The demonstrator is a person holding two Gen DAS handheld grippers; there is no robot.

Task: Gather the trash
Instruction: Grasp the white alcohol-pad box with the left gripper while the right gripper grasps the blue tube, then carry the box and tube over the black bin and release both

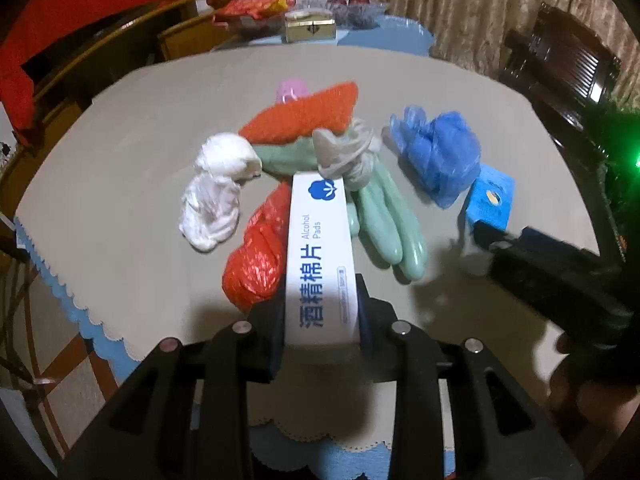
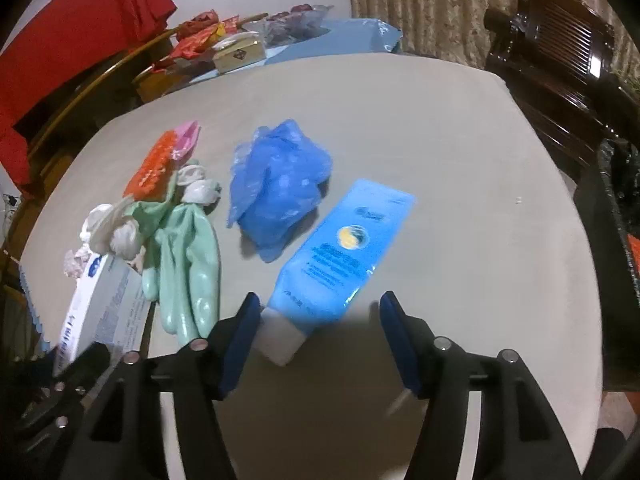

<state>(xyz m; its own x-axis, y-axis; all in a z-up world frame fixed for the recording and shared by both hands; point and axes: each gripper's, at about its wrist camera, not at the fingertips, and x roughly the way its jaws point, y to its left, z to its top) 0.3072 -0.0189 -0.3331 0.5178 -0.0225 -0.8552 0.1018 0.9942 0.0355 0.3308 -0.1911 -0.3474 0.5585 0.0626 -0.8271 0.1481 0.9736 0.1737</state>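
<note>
The left gripper [image 1: 320,300] has its jaws clamped on the long sides of a white cardboard box [image 1: 320,256] printed "Alcohol Pads" in blue, its far end raised over the heap; the right gripper [image 2: 320,340] has its jaws spread wide with nothing pressed between them, the white cap of a glossy blue tube [image 2: 340,248] lying in the gap nearer the left pad, flat on the counter [image 2: 460,160].

The rest of the trash lies loose on the counter's smooth grey-beige cover; a crumpled blue plastic bag [image 2: 276,196] sits just beside the tube; a pale green rubber glove [image 1: 384,216], fingers limp and shiny, lies beneath a grey-white wad [image 1: 344,152]; an orange mesh-textured piece [image 1: 308,116] leans across a pink scrap [image 1: 292,90]; a crinkled red plastic bag [image 1: 256,252] lies beside the box, and white crumpled tissue [image 1: 216,196] sits further left.

At the far edge (blurred) stand a small gold-coloured box [image 1: 310,26] and red wrappers [image 1: 248,4]; what they hold I cannot tell.
</note>
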